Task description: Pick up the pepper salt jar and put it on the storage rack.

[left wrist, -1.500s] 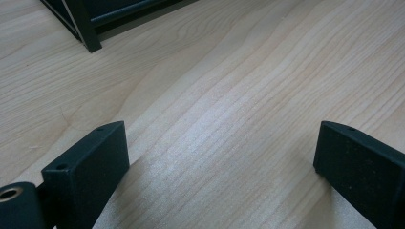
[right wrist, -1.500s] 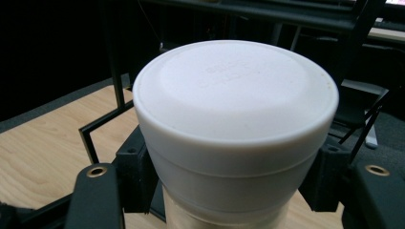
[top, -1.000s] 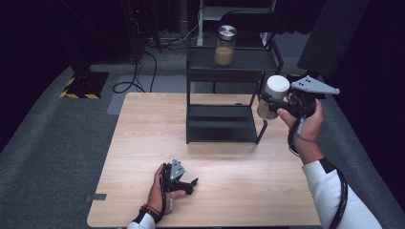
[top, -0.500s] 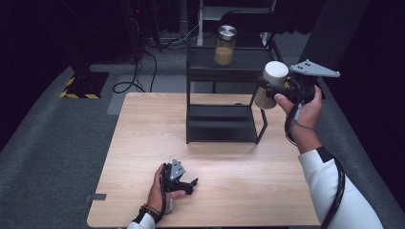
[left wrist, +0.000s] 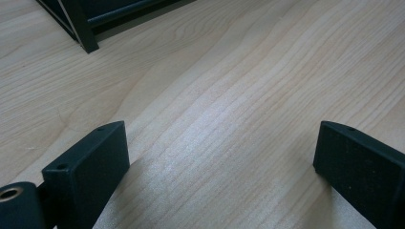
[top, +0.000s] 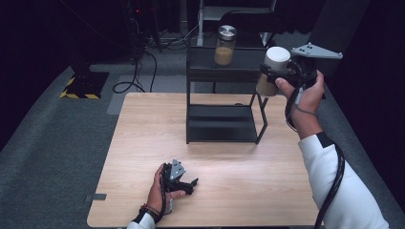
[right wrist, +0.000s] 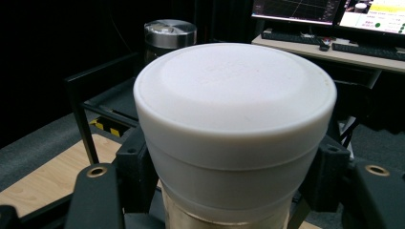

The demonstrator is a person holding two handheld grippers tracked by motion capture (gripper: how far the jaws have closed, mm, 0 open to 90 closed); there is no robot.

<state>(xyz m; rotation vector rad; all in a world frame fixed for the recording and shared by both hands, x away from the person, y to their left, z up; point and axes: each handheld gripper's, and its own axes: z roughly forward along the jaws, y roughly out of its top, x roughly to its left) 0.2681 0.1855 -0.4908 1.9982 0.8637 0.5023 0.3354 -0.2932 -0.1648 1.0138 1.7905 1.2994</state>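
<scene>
Spanning dark room: pale wooden table

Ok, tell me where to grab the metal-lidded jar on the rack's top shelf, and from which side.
Grip the metal-lidded jar around its glass body below the lid, coming level from the front. It stands upright on the black rack, so open fingers can straddle its round sides.

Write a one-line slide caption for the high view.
Right gripper lifts a white-lidded jar beside the black shelf rack; left gripper rests open on the table.
</scene>
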